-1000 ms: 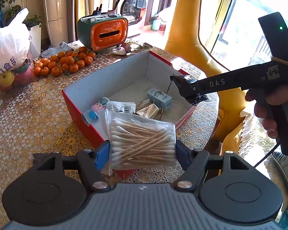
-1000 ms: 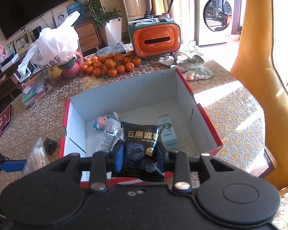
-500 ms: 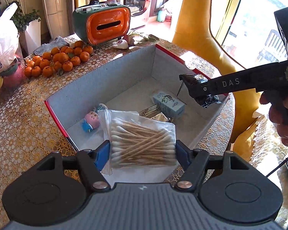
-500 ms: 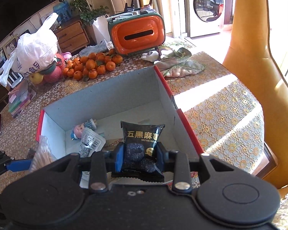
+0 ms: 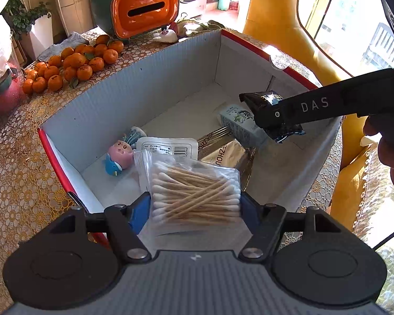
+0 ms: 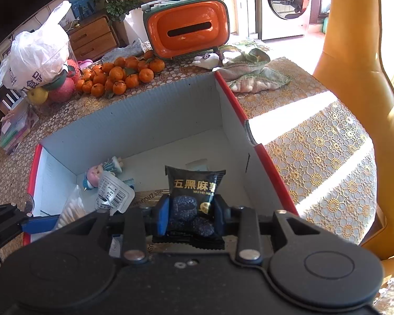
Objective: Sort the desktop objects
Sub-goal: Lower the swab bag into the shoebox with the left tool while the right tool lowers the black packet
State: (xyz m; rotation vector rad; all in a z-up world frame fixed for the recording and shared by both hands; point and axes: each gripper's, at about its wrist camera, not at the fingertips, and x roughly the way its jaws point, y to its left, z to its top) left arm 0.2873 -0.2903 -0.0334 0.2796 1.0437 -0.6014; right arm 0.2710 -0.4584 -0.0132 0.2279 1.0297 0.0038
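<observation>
My left gripper (image 5: 194, 204) is shut on a clear bag of cotton swabs (image 5: 194, 191) and holds it over the near left part of the red-rimmed cardboard box (image 5: 134, 89). My right gripper (image 6: 191, 216) is shut on a black snack packet (image 6: 194, 197) over the box (image 6: 144, 120); it shows from the side in the left wrist view (image 5: 270, 115). Inside the box lie a small pink and blue doll (image 5: 119, 156), a white labelled sachet (image 5: 168, 148), a pale carton (image 5: 239, 123) and a gold packet (image 5: 227, 153).
Behind the box on the lace-covered table are a pile of mandarins (image 5: 71, 65), an orange tissue holder (image 5: 144, 8), a white plastic bag with fruit (image 6: 36, 57) and a crumpled cloth (image 6: 252, 76). A yellow chair (image 6: 354, 60) stands at the table's right edge.
Both grippers have moved forward and down over the box with their items still held. The box now fills more of both views.
</observation>
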